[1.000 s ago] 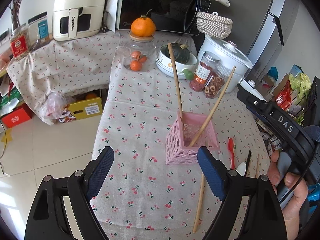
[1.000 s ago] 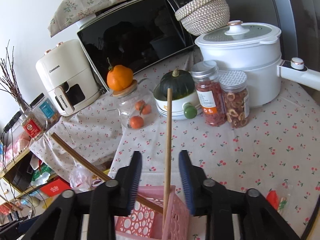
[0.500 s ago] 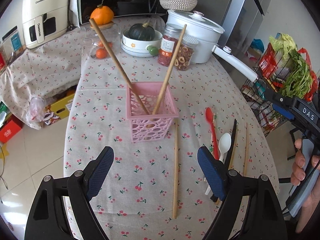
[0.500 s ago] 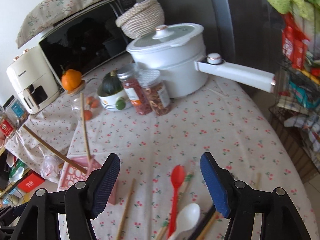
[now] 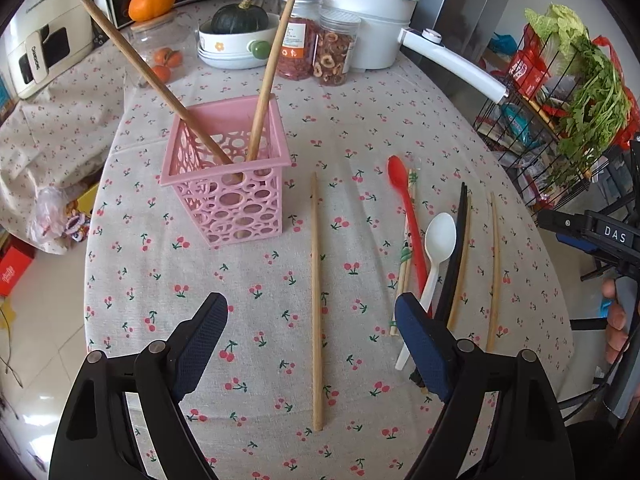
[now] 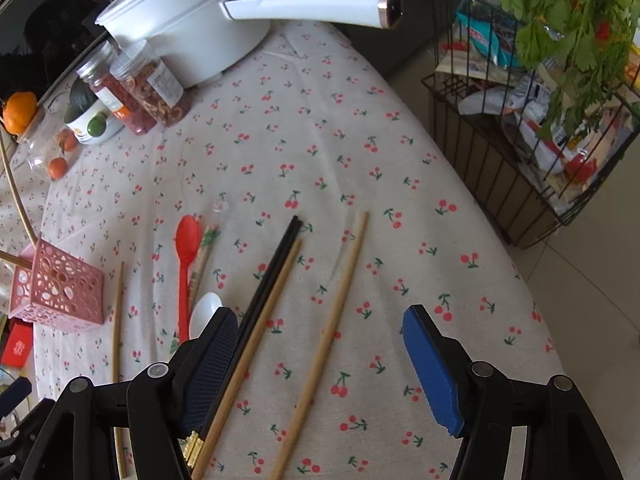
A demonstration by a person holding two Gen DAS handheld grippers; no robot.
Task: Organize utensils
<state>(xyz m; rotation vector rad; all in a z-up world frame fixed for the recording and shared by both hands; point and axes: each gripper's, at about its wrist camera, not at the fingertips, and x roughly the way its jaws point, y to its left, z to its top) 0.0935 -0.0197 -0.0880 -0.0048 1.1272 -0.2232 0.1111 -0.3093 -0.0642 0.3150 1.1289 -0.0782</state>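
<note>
My left gripper hangs with jaws spread over a lone chopstick, lined up to pinch it. My right gripper, jaws spread and empty, straddles another. Beyond both stands the pink holder, two chopsticks already leaning inside.

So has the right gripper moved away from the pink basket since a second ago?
Yes. The right gripper has swung right of the pink basket and now hangs open above the loose chopsticks.

Right gripper off the holder's chopstick, wider, now over apparently untouched loose chopsticks.
</note>
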